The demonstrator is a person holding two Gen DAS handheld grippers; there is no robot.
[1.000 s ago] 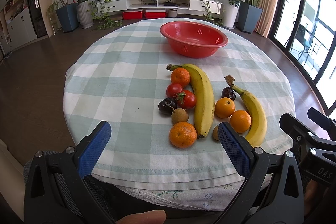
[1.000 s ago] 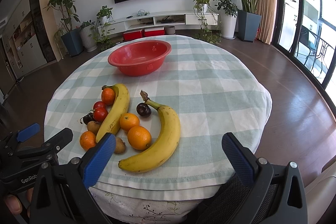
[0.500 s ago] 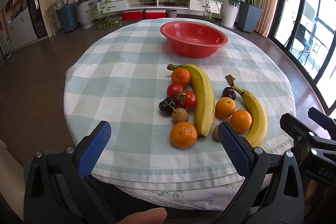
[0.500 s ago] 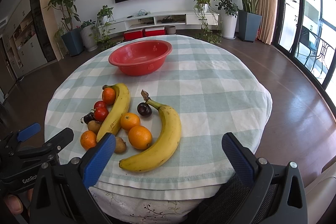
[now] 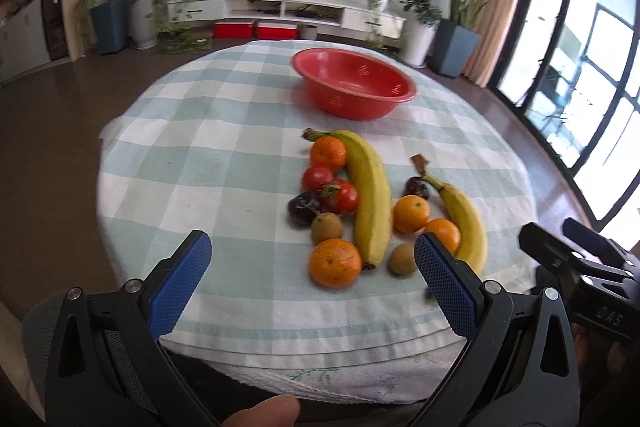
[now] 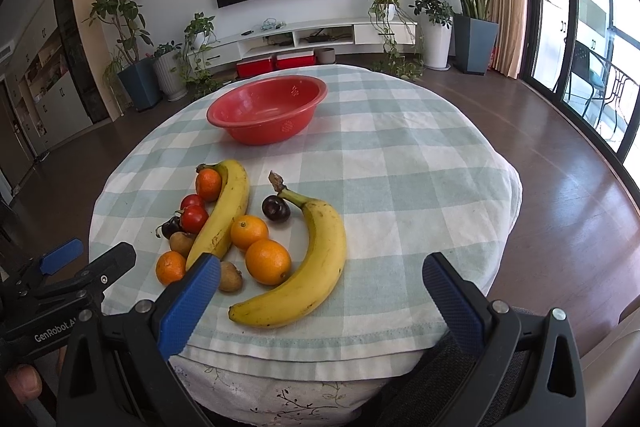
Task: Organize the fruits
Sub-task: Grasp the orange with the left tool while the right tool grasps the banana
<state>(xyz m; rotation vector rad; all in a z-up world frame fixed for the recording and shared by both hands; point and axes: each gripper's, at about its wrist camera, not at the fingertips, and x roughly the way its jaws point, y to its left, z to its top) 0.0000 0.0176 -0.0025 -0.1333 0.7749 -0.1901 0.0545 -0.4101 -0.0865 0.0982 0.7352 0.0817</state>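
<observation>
Standing by the round table (image 6: 400, 155) with its pale green checked cloth, I see fruit clustered on the near left part and a red bowl (image 6: 266, 109) at the far side, well apart from the pile and holding nothing I can see.

Going left to right: the left gripper (image 5: 312, 281) hangs over the near edge, its blue-padded jaws spread wide with nothing between them. Just beyond it lie a dark plum (image 5: 303, 209), a brown kiwi (image 5: 327, 227) and a mandarin (image 5: 334, 262) nearest the edge. Two tomatoes (image 5: 340, 195) sit beside the plum, and another small orange fruit (image 5: 328, 154) lies at the far end, all pressed along the left side of a long banana (image 5: 370, 195) that points toward the bowl.

Right of that banana rest two oranges (image 6: 249, 231), touching each other, with a second kiwi (image 6: 229, 275) near the cloth's edge and a second dark plum (image 6: 276, 209) just behind them. A curved second banana (image 6: 316, 259) wraps around the right side of the group, its stem beside that plum.

Farthest right, the right gripper (image 6: 320, 287) hovers at the near rim, its jaws likewise wide apart and gripping nothing; its left pad (image 6: 188, 305) overlaps the long banana's near tip in its own camera's view.
</observation>
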